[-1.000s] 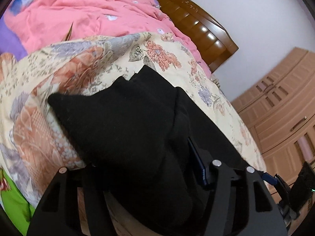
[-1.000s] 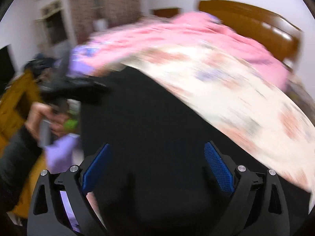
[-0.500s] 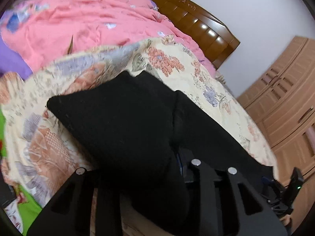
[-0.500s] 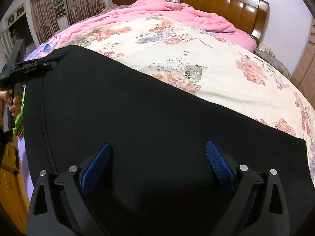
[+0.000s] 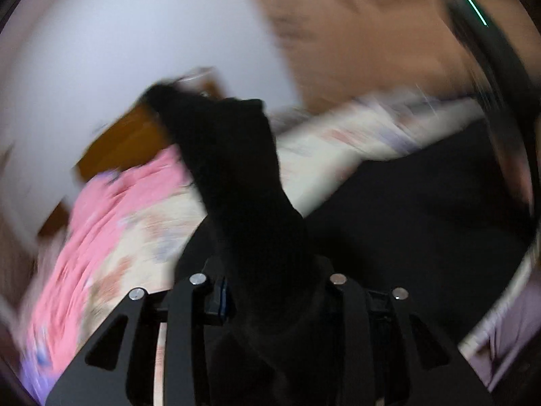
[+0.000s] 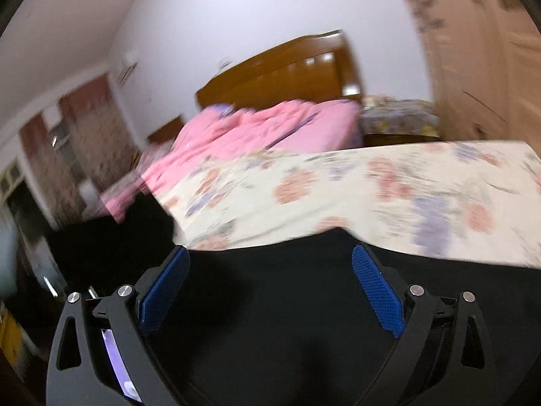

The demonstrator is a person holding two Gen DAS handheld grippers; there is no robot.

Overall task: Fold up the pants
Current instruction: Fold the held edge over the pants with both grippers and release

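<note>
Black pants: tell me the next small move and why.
Probably lay the lifted fold down flat. The left gripper grips a bunch of the black pants raised above the floral bedspread, while the right gripper stands open over the cloth.

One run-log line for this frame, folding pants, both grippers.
stage: mid-fold | left gripper: shut on black pants, fabric lifted | right gripper: jaws open above pants | surface: floral bedspread | image: blurred

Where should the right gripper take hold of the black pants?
Judging from the right wrist view, on the pants' near edge, right between the open right gripper pads. The cloth lies flat on the floral bedspread with the left gripper already clamping a bunched end, so come in low from the bed's near side and pinch that edge.
</note>
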